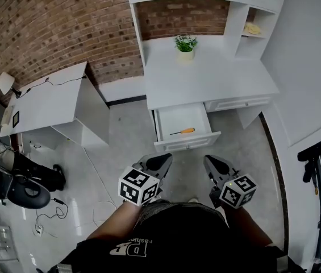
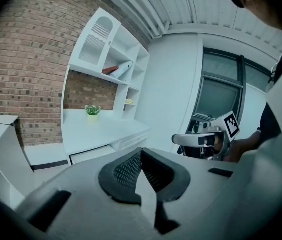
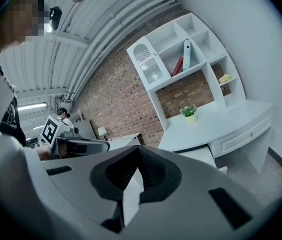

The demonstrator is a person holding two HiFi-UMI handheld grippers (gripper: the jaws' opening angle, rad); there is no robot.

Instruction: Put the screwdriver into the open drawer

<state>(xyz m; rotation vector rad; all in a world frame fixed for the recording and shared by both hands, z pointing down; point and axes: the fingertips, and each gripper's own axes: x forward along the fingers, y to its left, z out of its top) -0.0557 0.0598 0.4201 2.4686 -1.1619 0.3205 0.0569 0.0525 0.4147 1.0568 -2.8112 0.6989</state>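
Left gripper (image 1: 163,159), right gripper (image 1: 212,162): jaws pressed together, empty, apart from the table (image 1: 222,75). Screwdriver (image 1: 183,131) lies in open drawer (image 1: 186,143); task looks done.

White desk (image 1: 217,75), potted plant (image 1: 186,44) on top, screwdriver (image 1: 182,132) lying in open drawer (image 1: 177,117)

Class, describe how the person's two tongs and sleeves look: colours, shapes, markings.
Both the left tongs and right tongs are grey, tapering to a point, with black ribbed pads inside. Each carries a white cube printed with black square markers. The person wears a black short-sleeved shirt with white lettering.
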